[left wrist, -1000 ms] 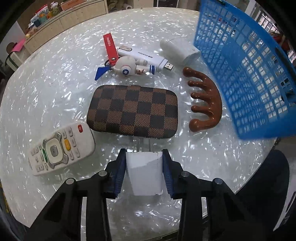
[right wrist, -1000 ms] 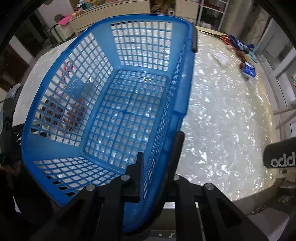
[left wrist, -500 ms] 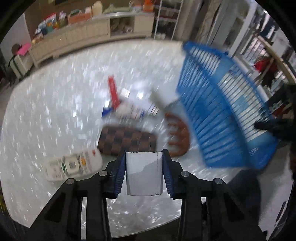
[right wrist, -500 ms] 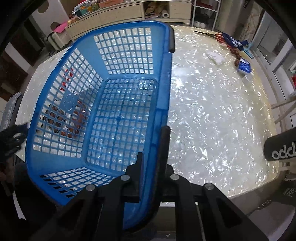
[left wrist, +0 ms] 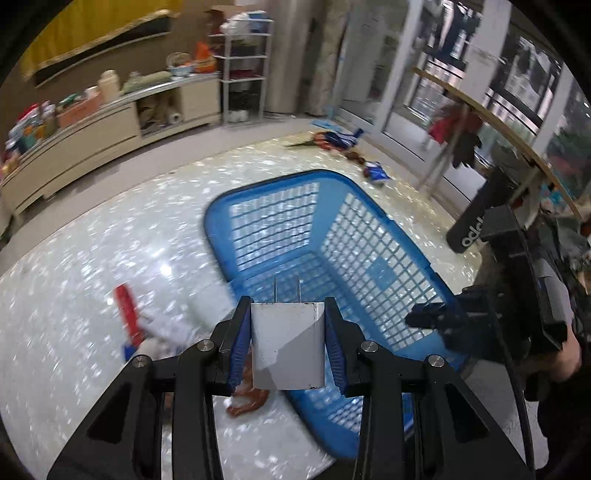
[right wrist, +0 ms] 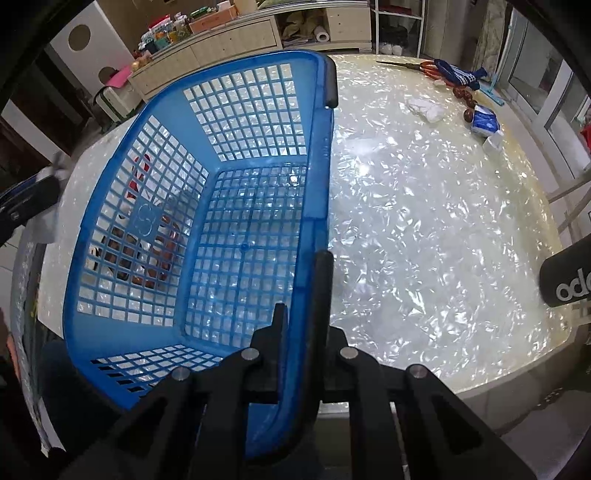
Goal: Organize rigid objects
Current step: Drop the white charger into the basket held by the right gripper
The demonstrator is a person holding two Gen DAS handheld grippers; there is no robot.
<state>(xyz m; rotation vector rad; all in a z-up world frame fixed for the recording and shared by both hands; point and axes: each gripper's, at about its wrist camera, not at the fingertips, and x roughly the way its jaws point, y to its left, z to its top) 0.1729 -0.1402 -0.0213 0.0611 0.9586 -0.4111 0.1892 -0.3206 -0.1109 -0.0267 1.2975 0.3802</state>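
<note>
In the left wrist view, the left tool (left wrist: 288, 345) fills the bottom centre of the frame, its two blue-lined fingers (left wrist: 239, 343) pressed against the sides of a white plug adapter (left wrist: 287, 349). The adapter's two metal prongs point up and away from the camera. Just beyond the prongs, in the middle of the frame, sits a blue mesh basket (left wrist: 332, 206), its inside open to view. The adapter appears in front of the basket's near-left rim; its height above the basket cannot be judged. At the right edge of this view, the right tool (left wrist: 430, 319) reaches in with dark fingers at the basket's right rim. To the lower left of the basket, on the pearly white worktop (left wrist: 92, 258), lie a blurred red strap (left wrist: 127, 315) and a reddish-brown comb (left wrist: 249, 400), partly hidden behind the left tool.

In the right wrist view, the right tool (right wrist: 301, 325) rises from the bottom centre, its black fingers (right wrist: 322, 295) closed narrowly on the basket's (right wrist: 236, 162) right wall, one inside and one outside. The basket takes up the left half of the frame and holds nothing visible. Through its mesh on the left, brown and red items show, too broken up by the grid to identify. The worktop (right wrist: 424, 221) spreads across the right half. At the upper right, near its far edge, lie a crumpled white tissue (right wrist: 424, 107) and a small blue-and-white packet (right wrist: 484, 123). Cabinets (right wrist: 236, 33) line the room behind, along the top of the frame.
</note>
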